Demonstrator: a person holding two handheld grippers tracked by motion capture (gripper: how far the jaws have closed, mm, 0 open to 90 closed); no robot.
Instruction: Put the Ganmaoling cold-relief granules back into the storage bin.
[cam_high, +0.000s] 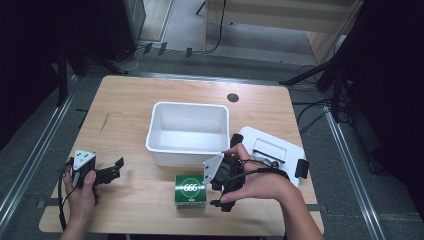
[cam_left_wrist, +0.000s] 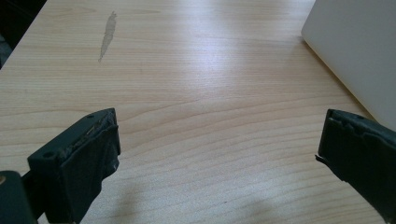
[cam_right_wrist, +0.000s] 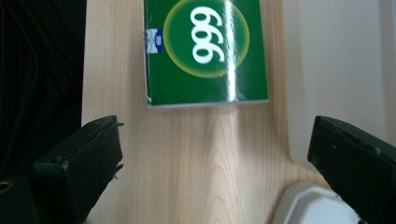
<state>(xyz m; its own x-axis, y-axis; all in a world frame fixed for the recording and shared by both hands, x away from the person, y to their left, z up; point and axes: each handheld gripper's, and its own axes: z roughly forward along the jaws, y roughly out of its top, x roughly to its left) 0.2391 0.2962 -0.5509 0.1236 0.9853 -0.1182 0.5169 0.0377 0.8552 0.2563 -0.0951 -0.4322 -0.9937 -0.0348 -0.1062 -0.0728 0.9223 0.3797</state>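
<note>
Right gripper view: green box (cam_right_wrist: 208, 51) lies just ahead of spread-jawed right gripper (cam_right_wrist: 215, 163).

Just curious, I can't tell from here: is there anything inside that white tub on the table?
The white tub looks empty: its bare floor and far walls show from the high view. The strip of floor right behind its near wall is hidden.

**Tabletop and what sits on it**

Light wood tabletop (cam_high: 125, 100), grey scuff mark (cam_high: 104, 122) far left, dark round spot (cam_high: 232, 97) at far edge. White bin (cam_high: 189, 132) at centre; green box (cam_high: 190, 190) near of it; white lid (cam_high: 272, 150) lies right, just beside bin.
</note>
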